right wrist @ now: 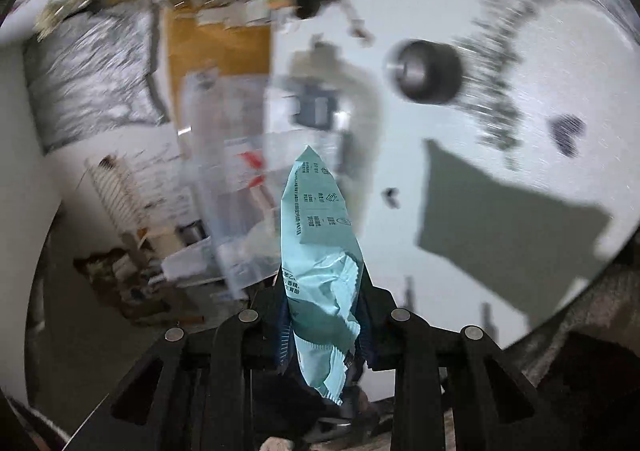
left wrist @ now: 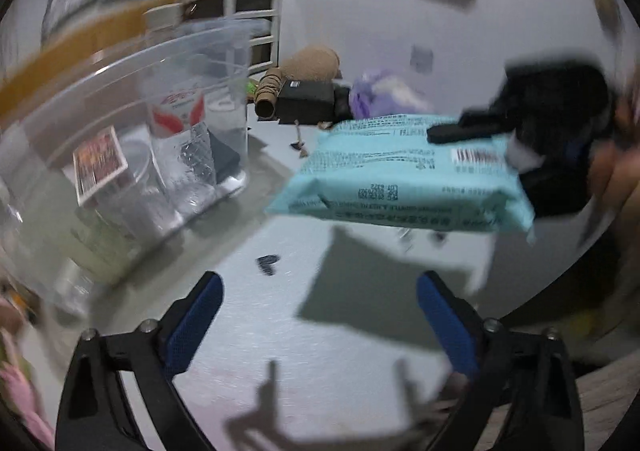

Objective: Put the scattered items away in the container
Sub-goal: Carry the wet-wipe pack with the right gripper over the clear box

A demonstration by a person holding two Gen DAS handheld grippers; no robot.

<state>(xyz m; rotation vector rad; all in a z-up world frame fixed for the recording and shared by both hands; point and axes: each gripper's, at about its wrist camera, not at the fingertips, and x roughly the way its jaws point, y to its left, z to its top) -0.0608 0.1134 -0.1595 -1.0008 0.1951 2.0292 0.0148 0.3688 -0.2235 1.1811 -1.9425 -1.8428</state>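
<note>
My right gripper (right wrist: pixel 324 315) is shut on one end of a light blue wipes packet (right wrist: pixel 320 235) and holds it in the air above the white table. In the left wrist view the packet (left wrist: pixel 400 179) hangs flat to the right, with the right gripper (left wrist: pixel 520 131) on its far end. A clear plastic container (left wrist: pixel 132 123) stands at the left and holds a card box (left wrist: pixel 100 167) and clear wrappers. It also shows blurred in the right wrist view (right wrist: pixel 248 171), just beyond the packet. My left gripper (left wrist: pixel 320 323) is open and empty, low over the table.
A black box (left wrist: pixel 306 101), a brown paper roll (left wrist: pixel 272 91) and a purple bag (left wrist: pixel 380 91) lie at the table's back. A dark cylinder (right wrist: pixel 424 71) and a small dark scrap (right wrist: pixel 566 131) lie on the table. A white rack (left wrist: pixel 248 23) stands behind the container.
</note>
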